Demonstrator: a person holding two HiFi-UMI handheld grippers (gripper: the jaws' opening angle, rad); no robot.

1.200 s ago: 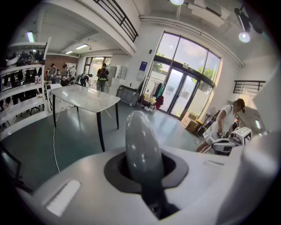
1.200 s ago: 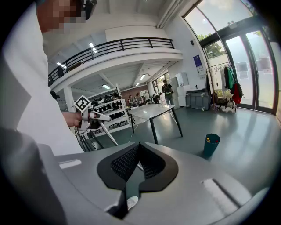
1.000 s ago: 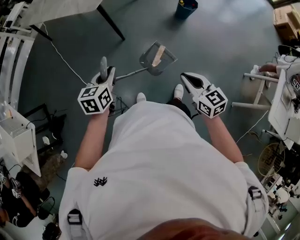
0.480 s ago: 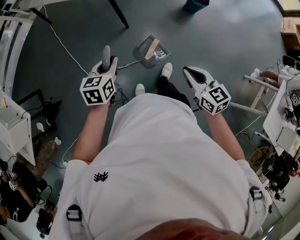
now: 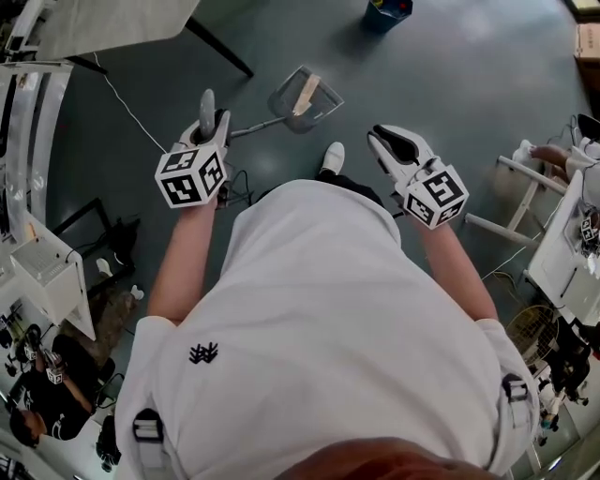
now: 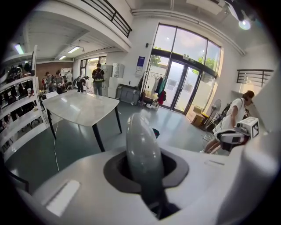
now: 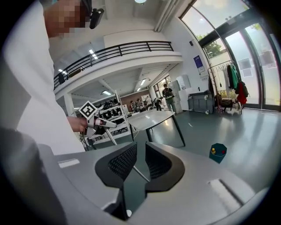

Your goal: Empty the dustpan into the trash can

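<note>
The left tongs point(image 5: 212, 129) are clamped on the long handle point(image 6: 142, 154) of the dustpan point(image 5: 305, 98). The grey rounded end of the handle sticks out between the jaws in the left gripper view, and the thin shaft runs from there away and to the right down to the pan. The pan is low on the far side of the person's shoe point(image 5: 332, 157), mouth turned up. Whether it touches the floor point(image 5: 450, 84) or hangs just above it cannot be told. A pale flat strip of rubbish point(image 5: 306, 94) lies inside it, so nothing has been tipped out yet.

The right tongs point(image 5: 390, 142) are held out in front on the right. Their jaws stand a narrow gap apart with nothing between them.

The trash can point(image 5: 386, 11), a small dark blue-green bin with a few bright scraps in it, stands on the floor well beyond the pan, farther away and somewhat to the right. The right gripper view shows it alone on open floor, right of the table point(image 7: 151, 117).

By my reading the task is at the carrying stage. The dustpan is loaded and in hand but well apart from the bin. What is left is bringing the pan over the bin's mouth and tilting it until the strip slides in.
</note>
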